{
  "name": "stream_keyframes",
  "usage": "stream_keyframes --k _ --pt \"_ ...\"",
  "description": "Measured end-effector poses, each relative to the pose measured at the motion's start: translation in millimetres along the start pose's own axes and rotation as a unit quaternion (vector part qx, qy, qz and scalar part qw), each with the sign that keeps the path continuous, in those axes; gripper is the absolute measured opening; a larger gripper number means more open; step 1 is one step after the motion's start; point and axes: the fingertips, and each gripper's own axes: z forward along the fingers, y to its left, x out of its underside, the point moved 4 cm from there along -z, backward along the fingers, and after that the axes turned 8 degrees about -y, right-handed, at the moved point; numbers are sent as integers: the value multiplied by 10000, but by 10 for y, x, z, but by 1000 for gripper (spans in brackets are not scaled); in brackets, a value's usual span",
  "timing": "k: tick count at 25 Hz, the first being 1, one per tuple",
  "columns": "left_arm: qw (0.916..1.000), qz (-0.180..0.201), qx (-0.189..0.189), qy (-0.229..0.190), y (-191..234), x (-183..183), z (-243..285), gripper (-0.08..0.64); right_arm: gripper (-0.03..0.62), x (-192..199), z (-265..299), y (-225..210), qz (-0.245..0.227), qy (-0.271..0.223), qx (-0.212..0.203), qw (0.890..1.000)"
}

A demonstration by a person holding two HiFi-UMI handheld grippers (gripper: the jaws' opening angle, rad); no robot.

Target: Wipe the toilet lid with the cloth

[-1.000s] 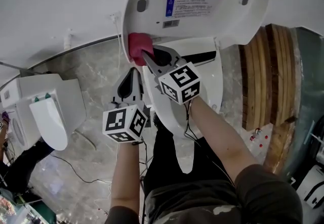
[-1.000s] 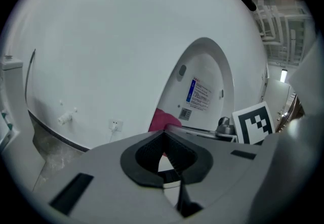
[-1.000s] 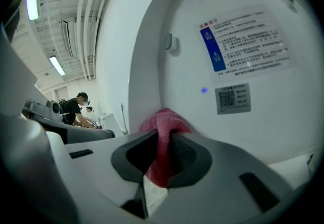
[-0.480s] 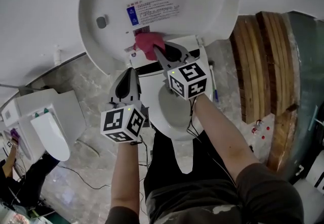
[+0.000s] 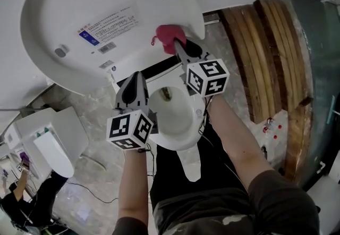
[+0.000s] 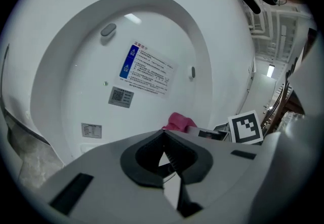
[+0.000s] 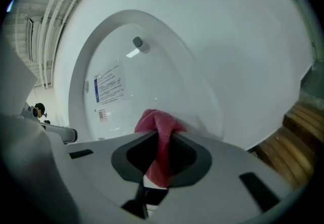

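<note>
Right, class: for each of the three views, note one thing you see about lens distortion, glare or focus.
Head view: even light, no obvious blur, the toilet lid crisp. Left gripper view: a fisheye circle with black corners, and a bright glare patch high on the lid. Right gripper view: the same black corners, a small glare streak on the lid, and the cloth in focus.

Grey marbled floor (image 5: 93, 175). White wall (image 5: 10, 69) behind. Wooden planks (image 5: 265, 59) stood at right. Second white toilet (image 5: 48, 144) sat lower left. Ceiling light (image 6: 271, 70) glowed overhead.
</note>
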Motion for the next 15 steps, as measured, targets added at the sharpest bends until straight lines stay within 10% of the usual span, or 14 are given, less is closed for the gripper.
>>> stream_keyframes --k 15 --pt "9993 21 -28 -368 -365 -225 12 8 49 -223 -298 381 -47 57 -922 9957"
